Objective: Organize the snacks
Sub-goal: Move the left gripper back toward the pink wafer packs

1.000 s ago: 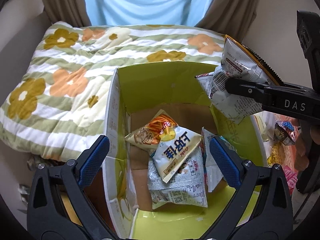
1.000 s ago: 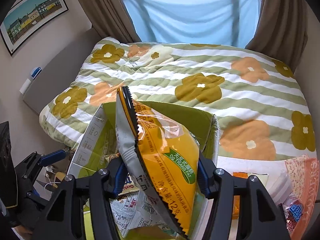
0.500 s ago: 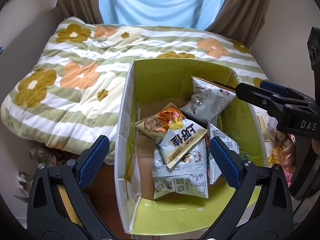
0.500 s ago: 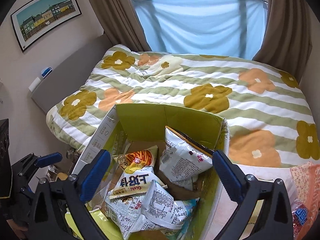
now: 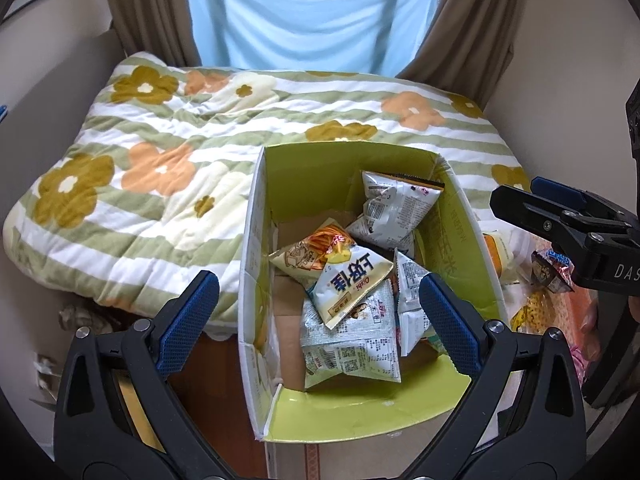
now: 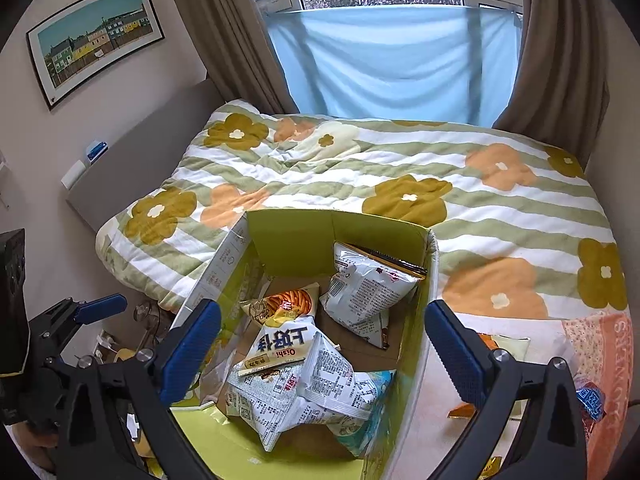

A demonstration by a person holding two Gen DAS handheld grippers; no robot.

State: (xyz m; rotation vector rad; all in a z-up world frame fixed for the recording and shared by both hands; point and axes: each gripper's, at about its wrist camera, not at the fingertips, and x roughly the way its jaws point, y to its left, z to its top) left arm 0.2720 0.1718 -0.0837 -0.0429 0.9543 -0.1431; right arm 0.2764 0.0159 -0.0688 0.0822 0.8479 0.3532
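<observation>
- We see a quilted bedspread [image 5: 168,168], striped green and white with mustard and orange flowers, filling the upper half of both views.
- Against its near edge, at centre frame, stands an open cardboard box [image 5: 320,176] with lime-green inner walls and a bare brown floor.
- The snacks lie inside it: a crinkled silver foil bag [image 5: 394,208] leans in the far right corner, print side out; a pale packet with blue characters [image 5: 350,282] lies across an orange-printed one [image 5: 316,248]; more white packets [image 5: 352,344] sit beneath.
- Our left gripper [image 5: 318,322] hangs over the box's near side, blue ribbed pads spread wide, nothing between them.
- Our right gripper [image 6: 322,354] likewise stands wide apart and empty above the box.
- Only the right wrist view shows the framed picture [image 6: 94,58] at upper left and window panes at the top.
- Only the left wrist view shows a small wrapped snack [image 5: 550,272] at the right edge, outside the box.
</observation>
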